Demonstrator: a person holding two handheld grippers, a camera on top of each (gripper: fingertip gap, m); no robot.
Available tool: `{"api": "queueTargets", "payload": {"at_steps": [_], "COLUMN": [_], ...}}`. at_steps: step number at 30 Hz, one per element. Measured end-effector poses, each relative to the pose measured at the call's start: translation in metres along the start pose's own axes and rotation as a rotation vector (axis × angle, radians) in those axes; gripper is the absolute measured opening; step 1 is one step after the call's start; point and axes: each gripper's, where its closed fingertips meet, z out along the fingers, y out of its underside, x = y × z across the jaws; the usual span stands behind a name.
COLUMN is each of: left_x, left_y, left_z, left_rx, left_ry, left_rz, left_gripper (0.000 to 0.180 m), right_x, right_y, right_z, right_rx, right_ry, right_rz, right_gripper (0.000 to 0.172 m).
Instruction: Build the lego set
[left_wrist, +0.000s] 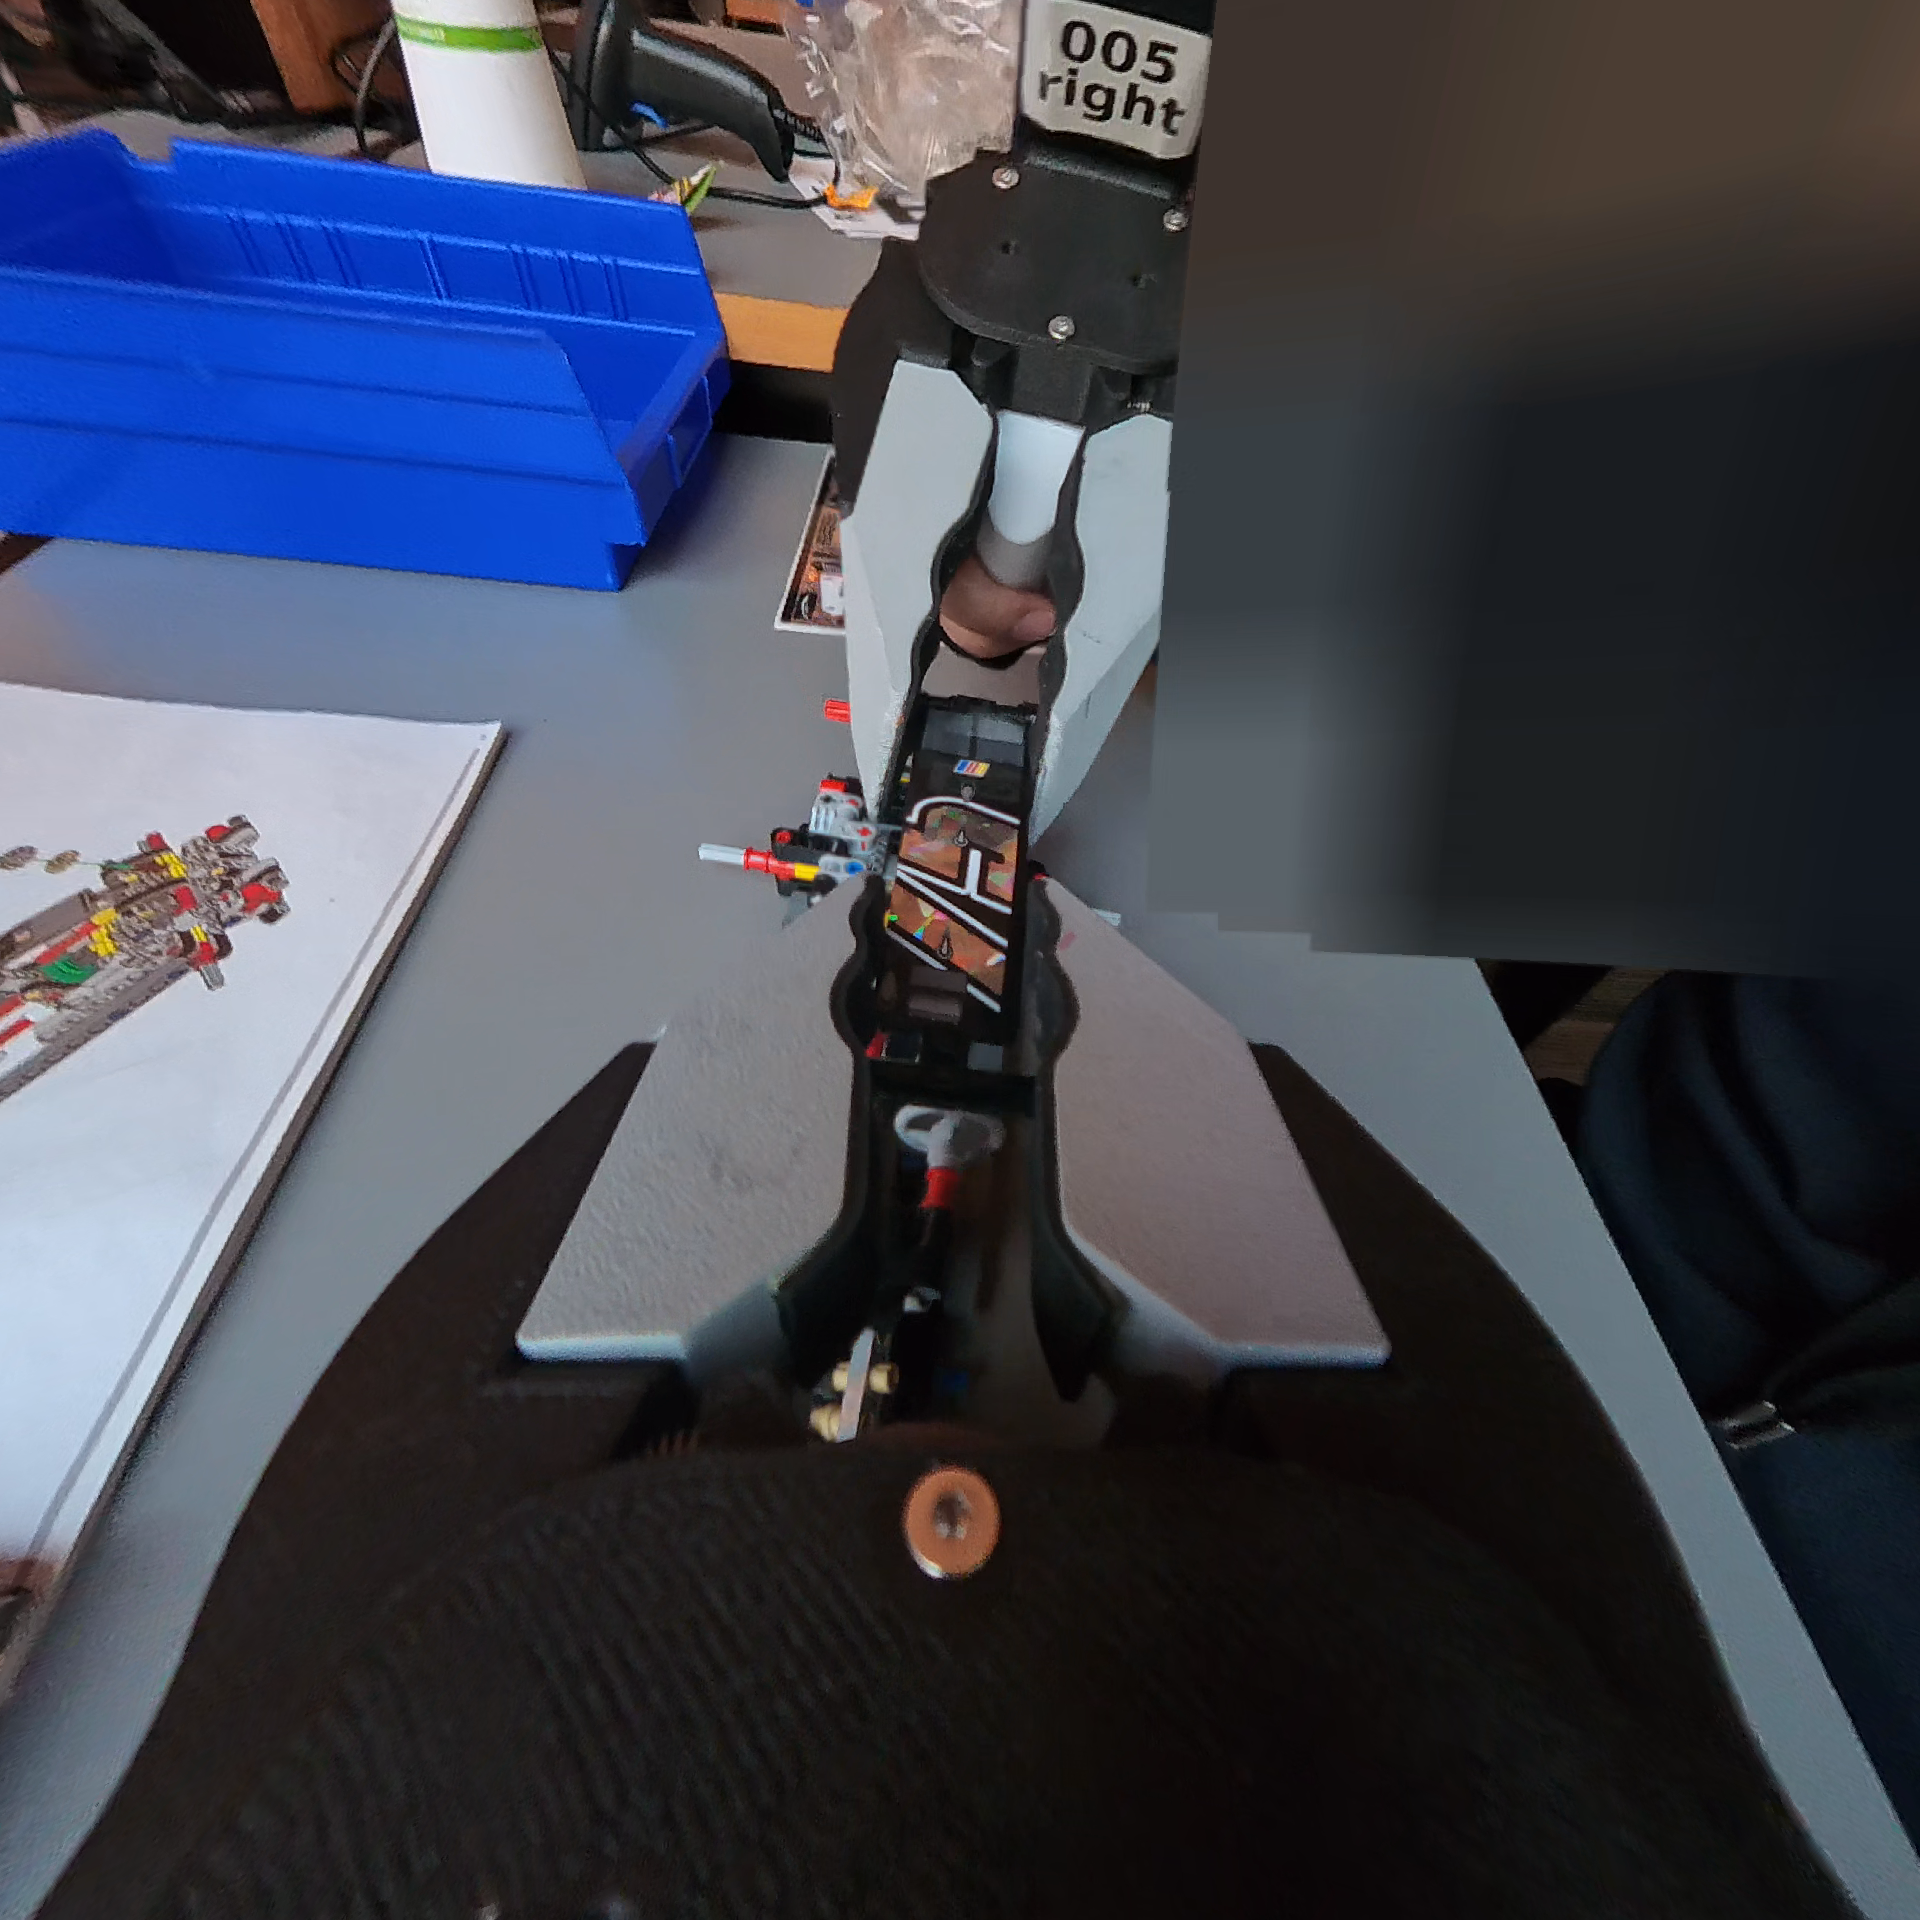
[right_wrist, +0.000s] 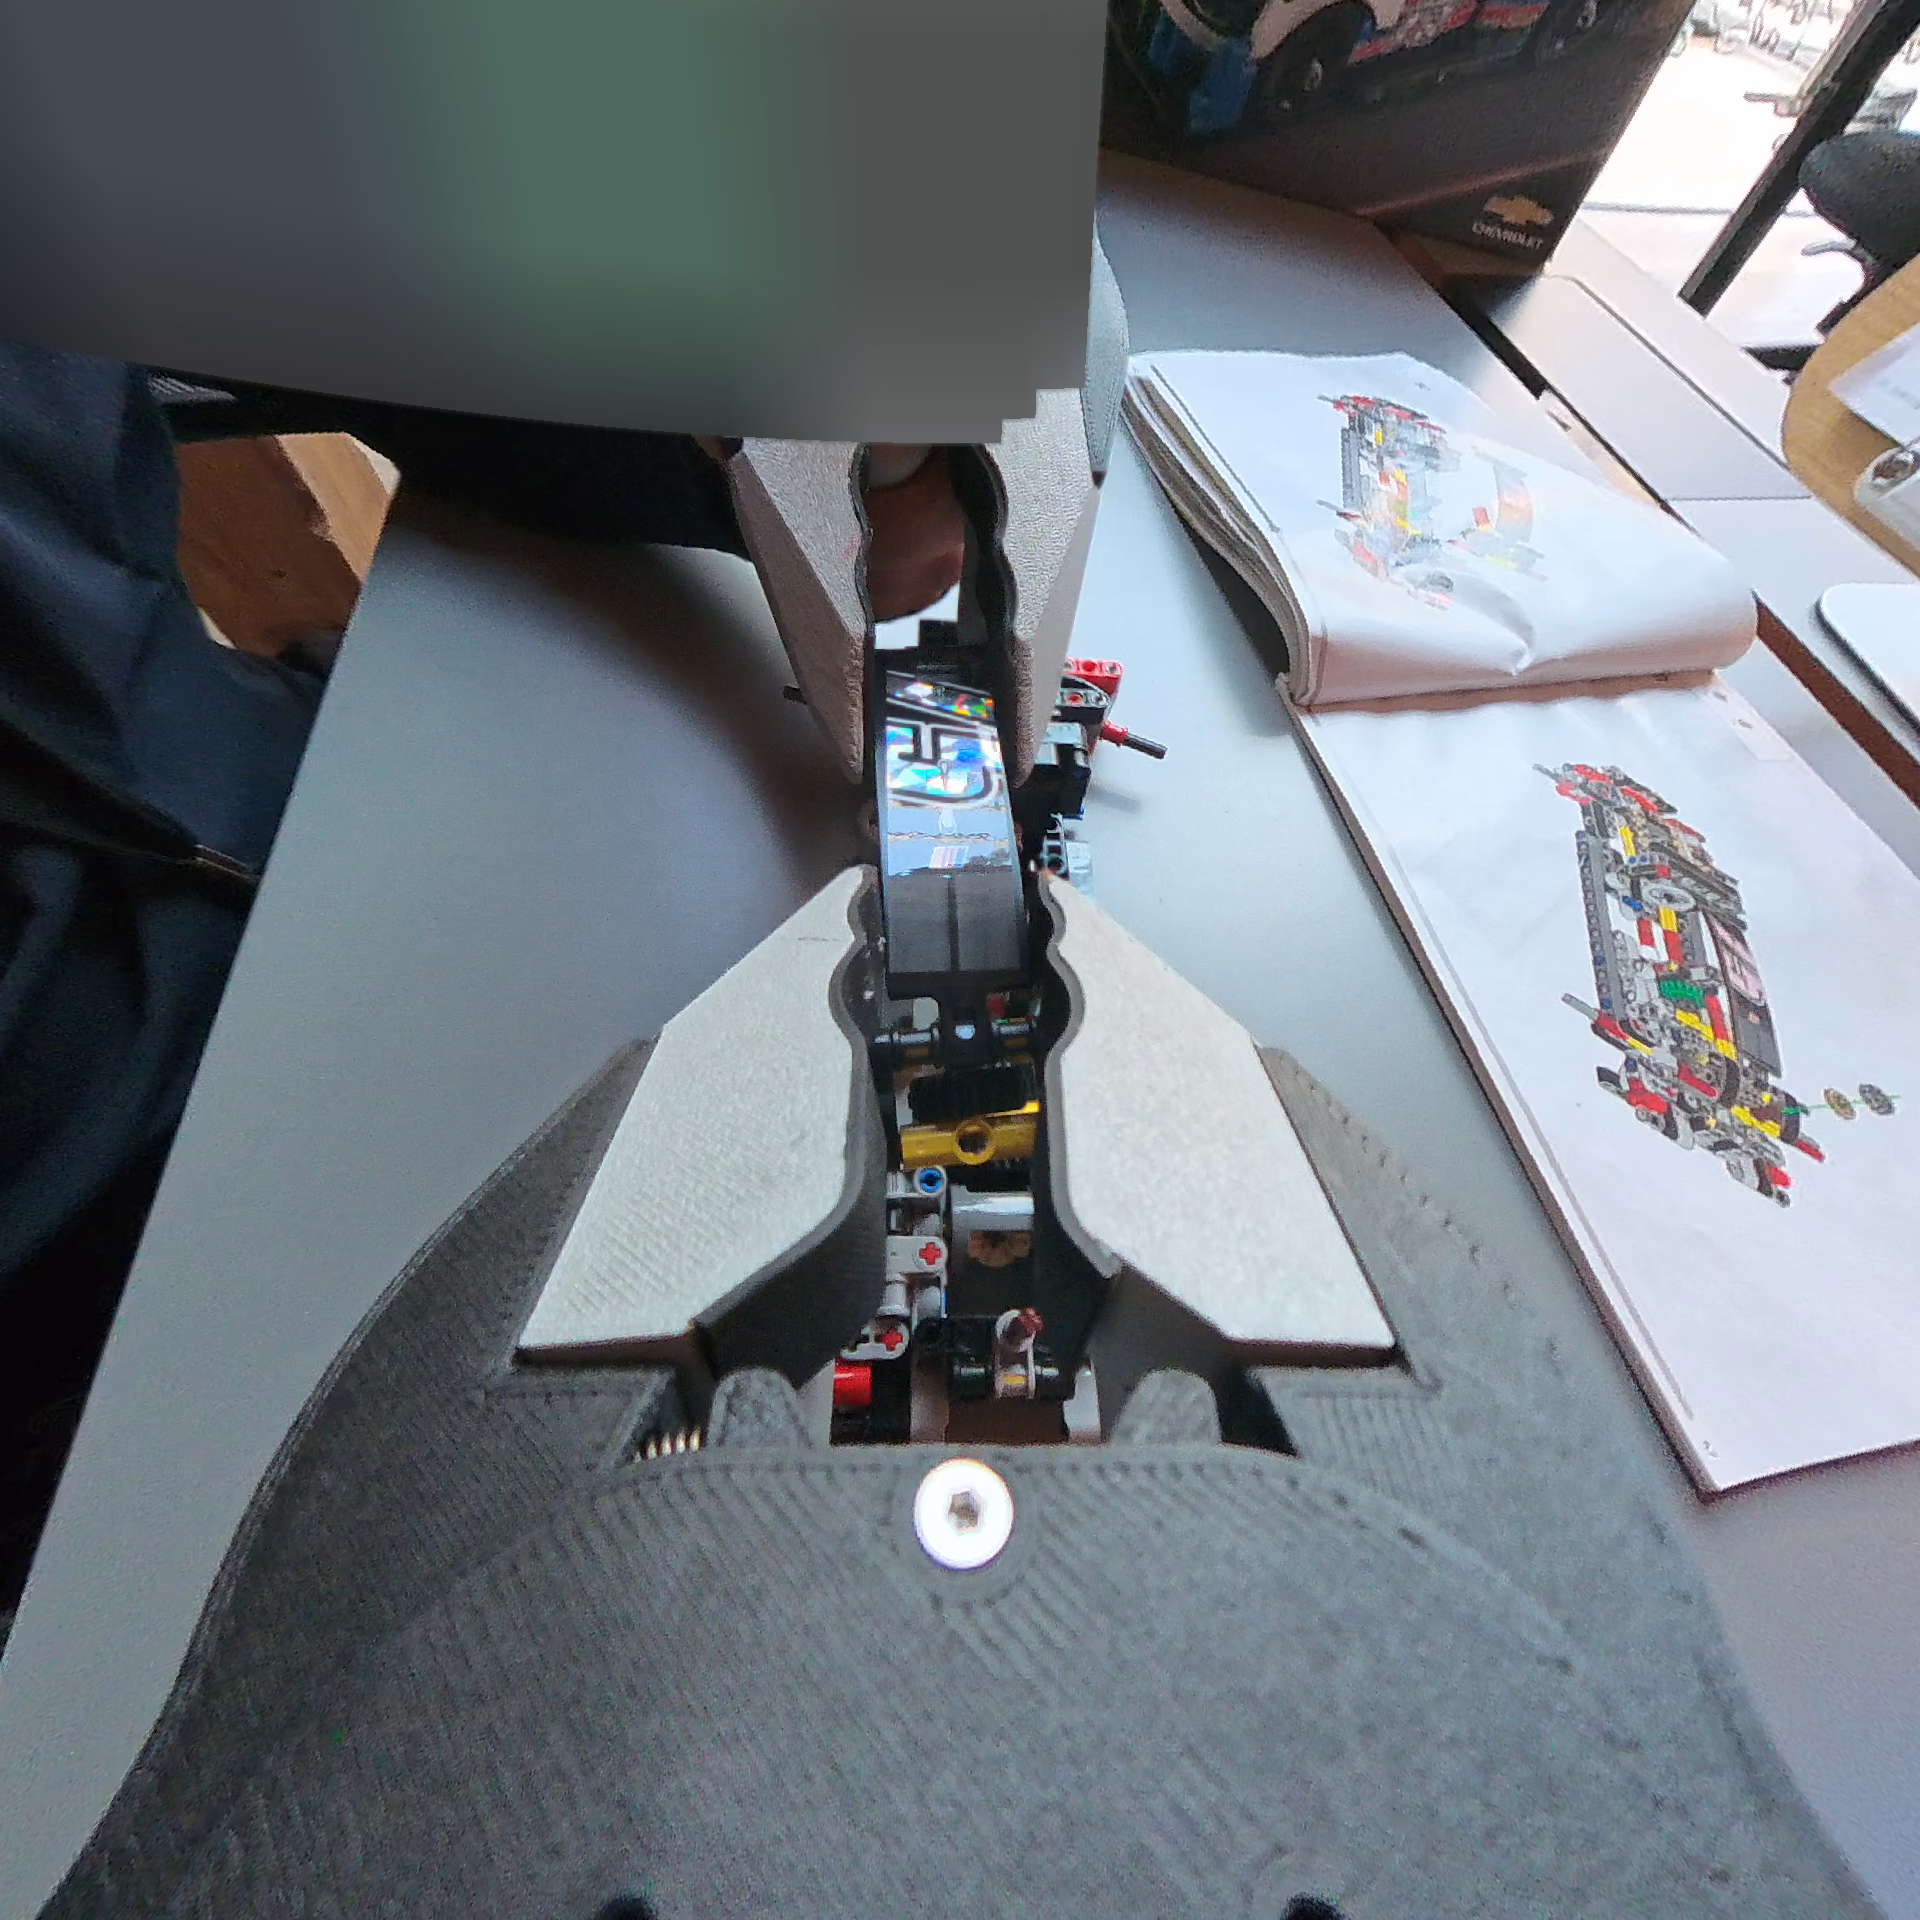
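Left wrist view:
- Left gripper (left_wrist: 951, 914): grey fingers (left_wrist: 727, 1122) with black wavy pads, clamped on the near end of a brick model (left_wrist: 951, 883); pads pressed to both its sides.
- Brick model: long, narrow, black, shiny patterned panel on top; held above the grey table (left_wrist: 582, 665), spanning the two grippers.
- Side assembly (left_wrist: 821, 847): grey, red and yellow pieces with a pin, sticking out from the model's left side.
- Right gripper (left_wrist: 971, 727): facing, black body with white label, pinching the model's far end.
- Blue bin (left_wrist: 343, 353): far left on the table, well apart from the model.
- Booklet (left_wrist: 208, 987): left, open, showing a coloured build drawing.
- Small red piece (left_wrist: 836, 711): on the table just beside the right gripper.
- White cylinder (left_wrist: 488, 94) and black scanner (left_wrist: 707, 83): at the far edge.

Right wrist view:
- Right gripper (right_wrist: 956, 914): pads closed on the model (right_wrist: 951, 862) at its plain black end; yellow piece (right_wrist: 971, 1138) and small coloured parts between the finger bases.
- Left gripper (right_wrist: 930, 665): opposite, gripping the patterned end.
- Booklet (right_wrist: 1558, 987): right of the model, open flat on the table (right_wrist: 520, 831).
- Dark box (right_wrist: 1382, 114): at the far edge, behind the booklet.
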Motion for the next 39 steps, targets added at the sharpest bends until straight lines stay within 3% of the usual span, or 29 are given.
{"api": "queueTargets", "payload": {"at_steps": [5, 12, 19, 39], "left_x": [-0.026, -0.052, -0.063, -0.071], "left_y": [0.0, -0.006, 0.013, 0.022], "left_z": [-0.021, -0.062, -0.062, -0.062], "left_rx": [0.007, 0.024, -0.105, -0.119], "left_ry": [-0.018, -0.085, -0.181, -0.195], "left_rz": [-0.124, -0.179, -0.138, -0.186], "left_gripper": [0.048, 0.048, 0.044, 0.04], "right_x": [0.012, 0.02, 0.021, 0.018], "right_y": [0.011, 0.017, 0.02, 0.03], "right_z": [0.002, -0.003, 0.0, 0.015], "right_rx": [-0.049, -0.084, -0.095, -0.153], "right_ry": [0.048, 0.093, 0.093, 0.09], "right_rz": [0.046, 0.039, 0.039, 0.026], "right_gripper": [0.026, 0.026, 0.026, 0.026]}}
